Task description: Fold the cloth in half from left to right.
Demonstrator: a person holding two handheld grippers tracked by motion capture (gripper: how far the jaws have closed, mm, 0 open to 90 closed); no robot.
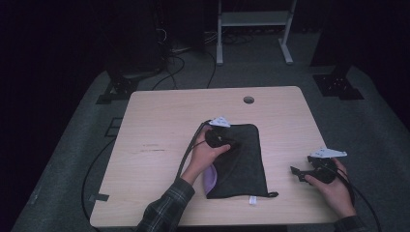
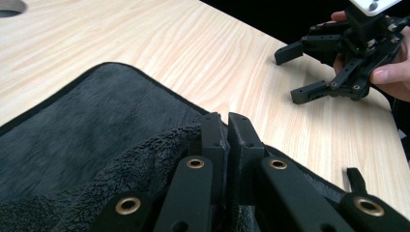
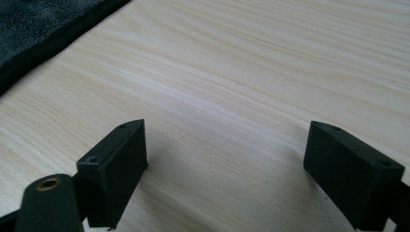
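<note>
Landmark: we take the dark cloth (image 1: 240, 162) as reference; it lies flat on the desk (image 1: 159, 125), towards the near edge, with a white tag at its near hem.

Cloth condition: we see a fleecy fold (image 2: 145, 159) raised over the flat layer, and a lilac patch (image 1: 210, 180) showing at the near left corner.

Left hand-held gripper (image 1: 231, 143): it sits over the cloth's left half. Its jaws stand pressed together, and we see the fleecy fold bunched up against and beneath them, so we judge that it pinches this layer to carry it across the cloth.

Right hand-held gripper (image 1: 297, 174): it rests right of the cloth, well apart from it, low over bare desk. Its jaws stand wide apart with nothing between them.

Reason for placing: we judge the right one waits clear so that the fold can travel freely.

Other: a round hole (image 1: 248, 100) in the desk, beyond the cloth.
</note>
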